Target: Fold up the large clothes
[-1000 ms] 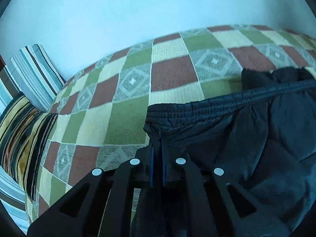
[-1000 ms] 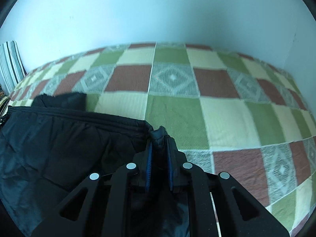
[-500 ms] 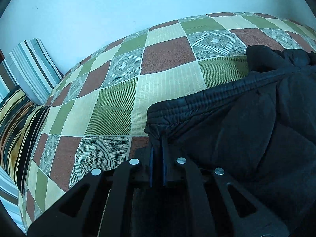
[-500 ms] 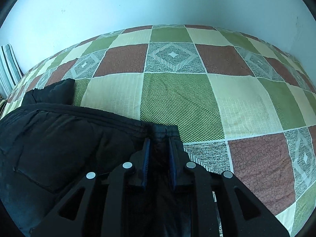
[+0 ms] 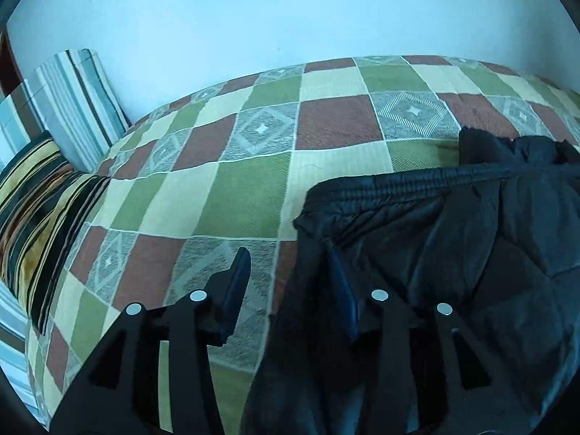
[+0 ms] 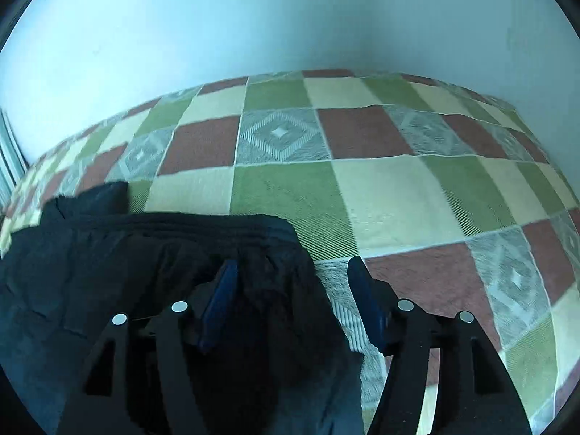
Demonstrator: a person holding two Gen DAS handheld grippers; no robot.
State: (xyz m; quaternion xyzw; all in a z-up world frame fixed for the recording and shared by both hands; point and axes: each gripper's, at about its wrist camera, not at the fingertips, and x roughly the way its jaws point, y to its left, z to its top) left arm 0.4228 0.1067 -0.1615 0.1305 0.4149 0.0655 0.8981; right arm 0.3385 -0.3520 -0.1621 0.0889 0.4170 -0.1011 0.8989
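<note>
Left wrist view: left hand-held gripper [image 5: 290,268] with jaws parted to a middling gap, just opened, pads off the cloth. Corner of the dark trousers [image 5: 453,253] lying between the two fingers, nearer the right one, gathered waistband [image 5: 398,185] running away to the right. Trousers spread flat on the bed's checked bedspread [image 5: 253,203], green, cream, brick-red and grey diamond squares. Left of the trousers, bare bedspread; further left, striped pillows [image 5: 54,166] stacked against the pale wall [image 5: 290,11]. Beyond the waistband, a darker bunched fold [image 5: 507,148] of the same garment.

Right wrist view: right hand-held gripper [image 6: 291,266] standing wide, jaws just opened, blue pads clear of the fabric. Other waistband corner of the trousers [image 6: 145,264] lying in the gap, against the left finger's side, right finger over bare bedspread [image 6: 398,195]. Rest of the trousers stretching left of that corner, a bunched dark fold [image 6: 98,199] behind the waistband. Right of the trousers and beyond them, only checked bedspread up to the wall [image 6: 290,18]. Some motion blur in this view.
</note>
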